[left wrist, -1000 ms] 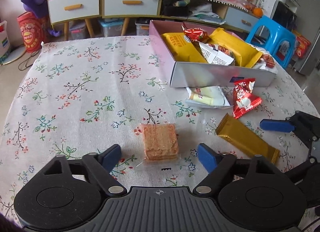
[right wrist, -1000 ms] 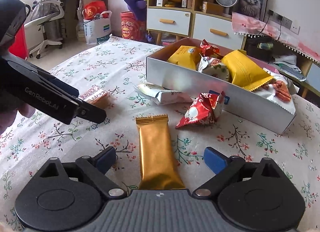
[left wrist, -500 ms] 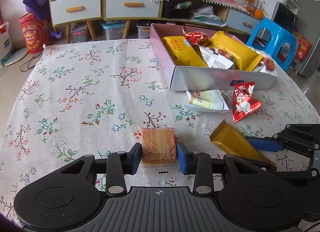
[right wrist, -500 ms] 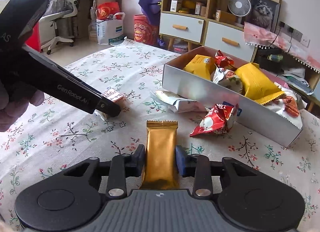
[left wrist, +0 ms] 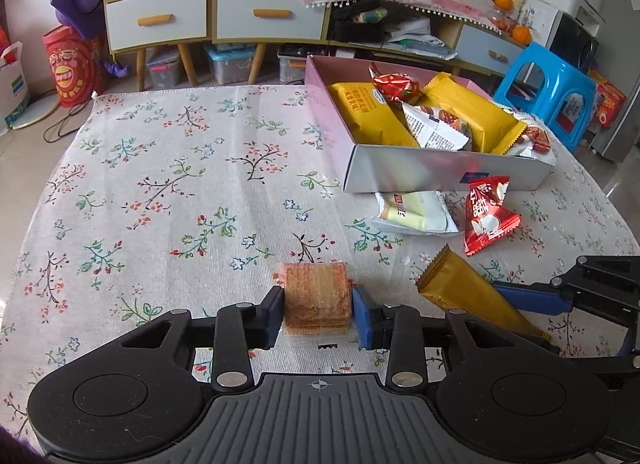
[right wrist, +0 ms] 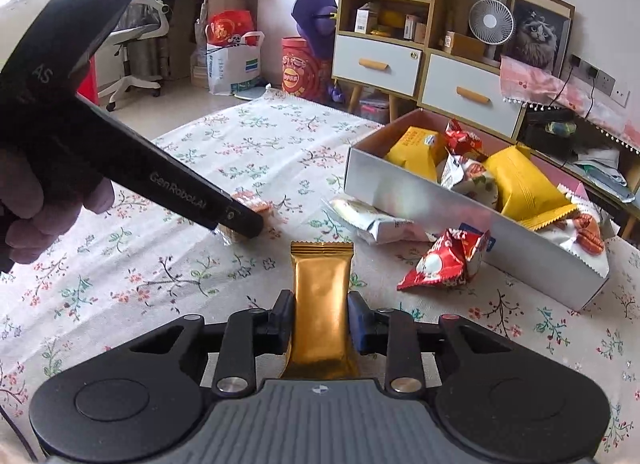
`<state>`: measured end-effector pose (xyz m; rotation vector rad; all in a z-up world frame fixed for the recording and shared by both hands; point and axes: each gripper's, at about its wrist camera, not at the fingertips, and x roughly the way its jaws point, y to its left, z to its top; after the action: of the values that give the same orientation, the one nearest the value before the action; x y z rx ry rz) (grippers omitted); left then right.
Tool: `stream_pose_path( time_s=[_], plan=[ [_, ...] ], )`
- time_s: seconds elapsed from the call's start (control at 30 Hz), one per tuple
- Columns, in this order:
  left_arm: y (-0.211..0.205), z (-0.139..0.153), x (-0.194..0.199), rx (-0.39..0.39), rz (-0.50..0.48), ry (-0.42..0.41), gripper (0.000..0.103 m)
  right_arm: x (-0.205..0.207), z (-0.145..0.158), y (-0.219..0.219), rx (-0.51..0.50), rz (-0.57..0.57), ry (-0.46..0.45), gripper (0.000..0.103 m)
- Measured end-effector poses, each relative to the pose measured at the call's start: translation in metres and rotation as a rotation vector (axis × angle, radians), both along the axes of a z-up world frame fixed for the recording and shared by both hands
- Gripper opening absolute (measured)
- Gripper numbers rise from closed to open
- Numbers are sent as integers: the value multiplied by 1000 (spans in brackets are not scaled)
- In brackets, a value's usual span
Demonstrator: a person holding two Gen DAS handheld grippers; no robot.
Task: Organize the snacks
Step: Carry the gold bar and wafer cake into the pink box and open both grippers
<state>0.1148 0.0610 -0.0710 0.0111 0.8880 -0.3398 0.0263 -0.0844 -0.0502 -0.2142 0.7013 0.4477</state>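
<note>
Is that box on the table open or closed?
Open. The box has no lid on top, and yellow packets lie visible inside it.

Colours on the floral worktop

The worktop's cream cloth [left wrist: 168, 184] is printed with sprigs of red, green and blue flowers on dark twigs. The open cardboard box [left wrist: 400, 176] has a silver-grey outer wall and a pink lining; in it lie yellow packets, a red foil one and white ones printed with brown nuts. Just beside the box sit a pale green-and-white packet [left wrist: 416, 216] and a red foil packet with white print [left wrist: 486, 220]. Near them: a shiny gold foil bar [right wrist: 320, 304] and a clear-wrapped orange-brown wafer block [left wrist: 317, 300], each between black-and-blue jaws.
</note>
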Motion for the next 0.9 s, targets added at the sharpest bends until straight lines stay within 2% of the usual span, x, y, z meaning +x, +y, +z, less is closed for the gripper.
stream_pose_path(
  time_s=[0.57,0.9],
  plan=[
    [7,27,3,-13,64,-58,33,8,29,3,27,-11,-76,18],
    [8,39,20,-56,163,-64,33,30,57,-16,32,-119,-140,18]
  ],
)
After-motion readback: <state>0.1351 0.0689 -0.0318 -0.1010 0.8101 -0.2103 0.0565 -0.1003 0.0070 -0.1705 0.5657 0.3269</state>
